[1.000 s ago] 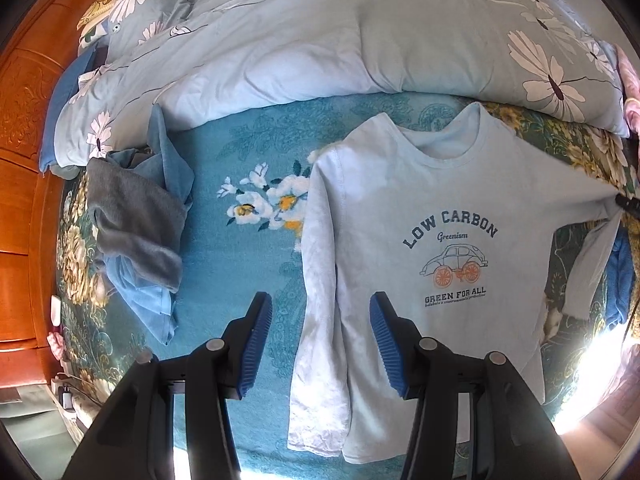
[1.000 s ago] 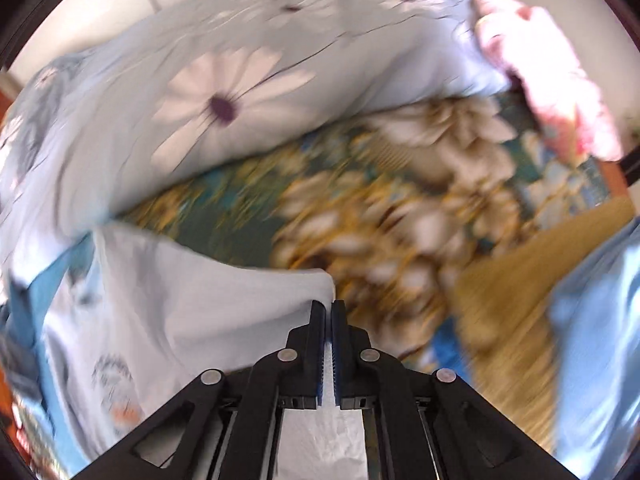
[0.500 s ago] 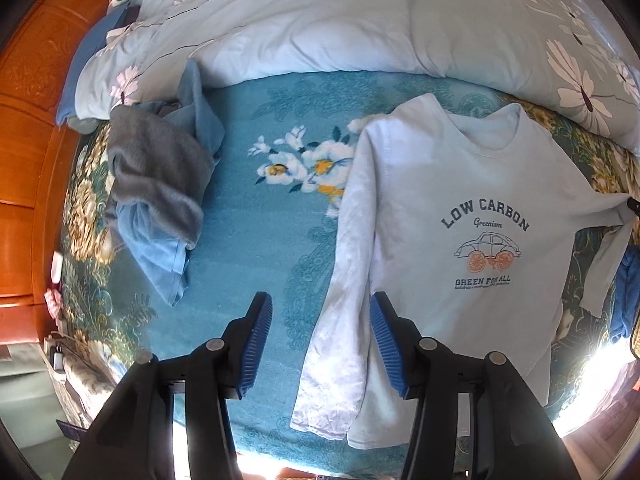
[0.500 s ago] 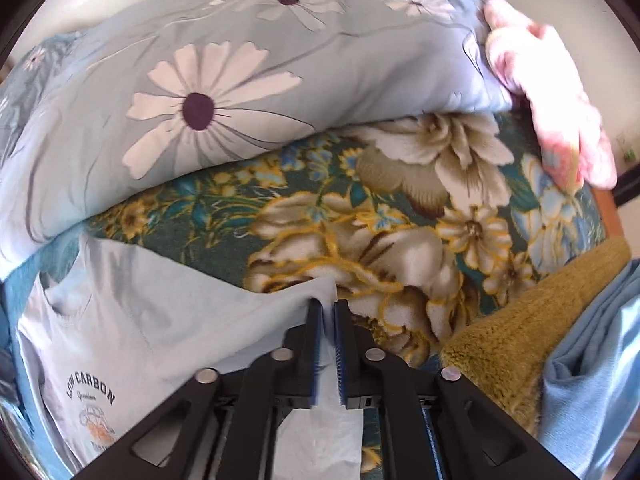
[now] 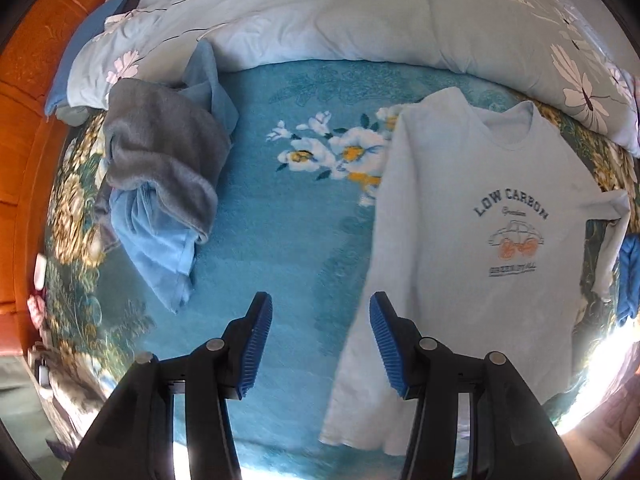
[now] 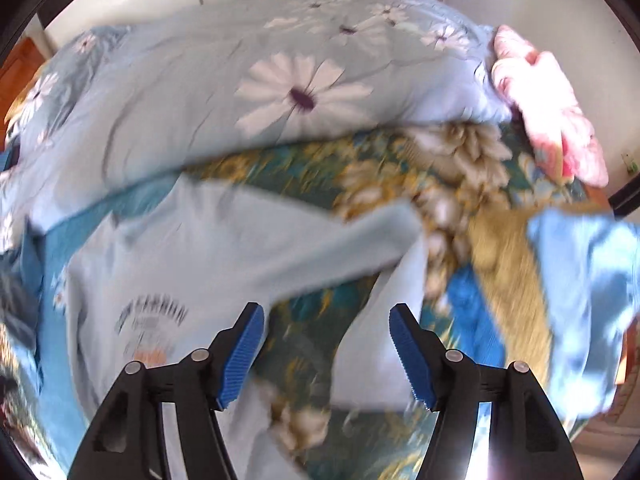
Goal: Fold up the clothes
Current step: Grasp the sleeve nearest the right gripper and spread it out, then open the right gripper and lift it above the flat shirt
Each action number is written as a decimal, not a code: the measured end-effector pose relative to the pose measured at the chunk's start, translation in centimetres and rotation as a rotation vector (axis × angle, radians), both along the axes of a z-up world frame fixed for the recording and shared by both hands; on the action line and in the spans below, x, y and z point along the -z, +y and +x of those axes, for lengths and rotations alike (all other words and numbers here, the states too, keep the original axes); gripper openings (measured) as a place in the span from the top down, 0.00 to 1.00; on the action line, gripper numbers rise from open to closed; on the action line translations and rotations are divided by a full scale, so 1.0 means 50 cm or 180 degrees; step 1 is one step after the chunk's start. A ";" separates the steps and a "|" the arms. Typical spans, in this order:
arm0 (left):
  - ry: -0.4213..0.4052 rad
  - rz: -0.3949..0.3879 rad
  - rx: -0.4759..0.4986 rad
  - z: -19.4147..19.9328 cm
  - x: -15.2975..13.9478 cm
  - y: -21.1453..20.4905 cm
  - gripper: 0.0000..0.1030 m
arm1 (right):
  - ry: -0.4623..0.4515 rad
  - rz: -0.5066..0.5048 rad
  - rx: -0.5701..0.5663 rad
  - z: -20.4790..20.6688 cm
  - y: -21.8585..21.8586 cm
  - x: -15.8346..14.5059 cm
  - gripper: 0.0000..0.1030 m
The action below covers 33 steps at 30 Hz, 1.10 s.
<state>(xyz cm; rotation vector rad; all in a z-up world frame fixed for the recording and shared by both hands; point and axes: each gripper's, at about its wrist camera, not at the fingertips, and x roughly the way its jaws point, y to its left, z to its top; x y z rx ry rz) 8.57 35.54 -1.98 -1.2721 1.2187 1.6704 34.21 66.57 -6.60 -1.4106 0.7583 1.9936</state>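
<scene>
A pale blue long-sleeved shirt printed "LOW CARBON" lies face up on the bed's teal floral blanket. My left gripper hangs open above the blanket, just left of the shirt's near sleeve, with nothing between its fingers. In the blurred right wrist view my right gripper is above the shirt's other side and its jaws are opening. That side's sleeve lies bent on the bed below the right finger, free of the pads.
A heap of grey and blue clothes sits at the blanket's left. A daisy-print duvet is bunched along the far side, with a wooden headboard at left. A pink cloth, mustard towel and blue garment lie at right.
My right gripper was shut on the sleeve's end; its jaws have parted, the sleeve has dropped free and the gripper has pulled back. The left gripper has slid left, away from the shirt.
</scene>
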 end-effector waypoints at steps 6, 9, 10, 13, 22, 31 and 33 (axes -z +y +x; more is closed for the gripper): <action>-0.0224 0.0255 0.0110 -0.100 0.003 0.027 0.49 | -0.0087 -0.0290 0.0240 0.044 -0.167 -0.007 0.33; -0.0334 0.0462 0.0372 -0.107 -0.002 0.041 0.49 | 0.0041 -0.0441 0.0329 0.030 -0.242 -0.020 0.33; -0.0357 0.0520 0.0445 -0.111 0.001 0.047 0.49 | 0.0082 -0.0481 0.0332 0.020 -0.266 -0.023 0.33; -0.0465 0.0525 0.0506 -0.142 0.041 0.068 0.49 | 0.0106 -0.0601 0.0336 -0.023 -0.328 -0.023 0.33; -0.0424 0.0333 0.0818 -0.205 0.137 0.108 0.49 | 0.0029 -0.0755 0.0100 -0.106 -0.439 -0.009 0.33; -0.0261 0.0221 0.0858 -0.242 0.185 0.121 0.49 | -0.0056 -0.0866 0.0064 -0.128 -0.463 0.014 0.33; -0.0152 0.0208 0.0832 -0.255 0.188 0.119 0.49 | -0.0064 -0.0863 0.0035 -0.133 -0.464 0.017 0.33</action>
